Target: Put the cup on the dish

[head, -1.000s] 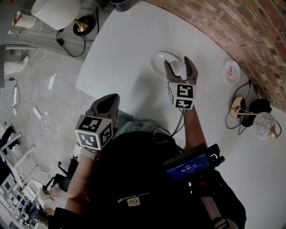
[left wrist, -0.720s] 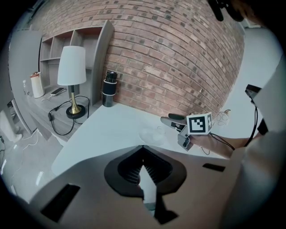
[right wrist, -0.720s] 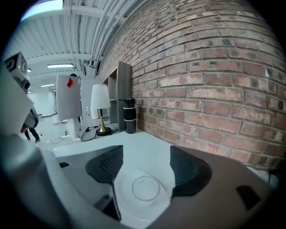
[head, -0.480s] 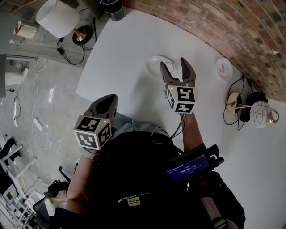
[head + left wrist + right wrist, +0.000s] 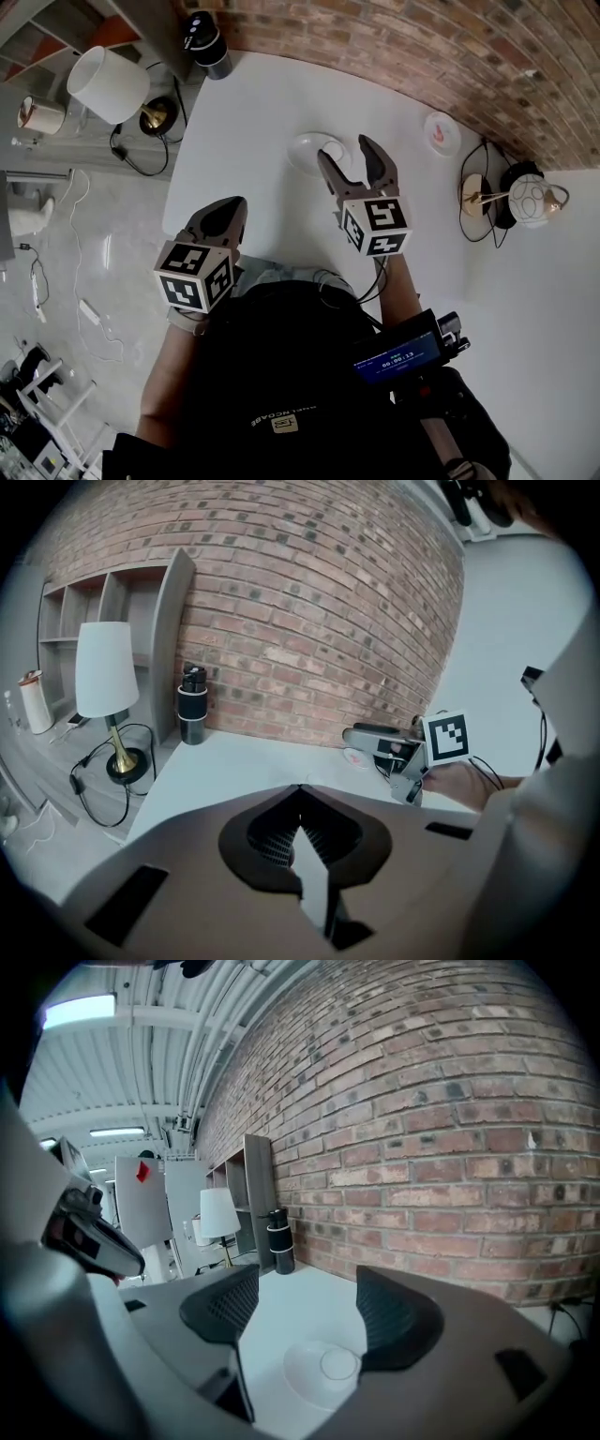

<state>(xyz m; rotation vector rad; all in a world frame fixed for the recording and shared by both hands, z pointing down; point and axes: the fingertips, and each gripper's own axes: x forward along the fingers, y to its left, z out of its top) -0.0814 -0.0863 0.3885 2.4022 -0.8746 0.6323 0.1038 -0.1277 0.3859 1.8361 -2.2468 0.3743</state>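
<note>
A small white cup (image 5: pixel 338 1364) stands on a white dish (image 5: pixel 300 1377) on the white table. In the head view the dish (image 5: pixel 307 150) lies just beyond my right gripper (image 5: pixel 347 152), and the cup (image 5: pixel 335 148) shows between the fingertips. The right gripper (image 5: pixel 305 1312) is open and holds nothing, hovering above and slightly short of the cup. My left gripper (image 5: pixel 225 214) is shut and empty, held off the table's near left edge. In the left gripper view its jaws (image 5: pixel 300 803) meet with nothing between them.
A second small dish with a red mark (image 5: pixel 441 131) sits near the brick wall, beside a globe lamp (image 5: pixel 530 200) and cables. A black bottle (image 5: pixel 204 42) stands at the table's far left corner. A white floor lamp (image 5: pixel 108 84) is off the table.
The right gripper has drawn back a little from the cup and dish, staying open. The head view has tilted up towards the wall. The left gripper has stayed put.
</note>
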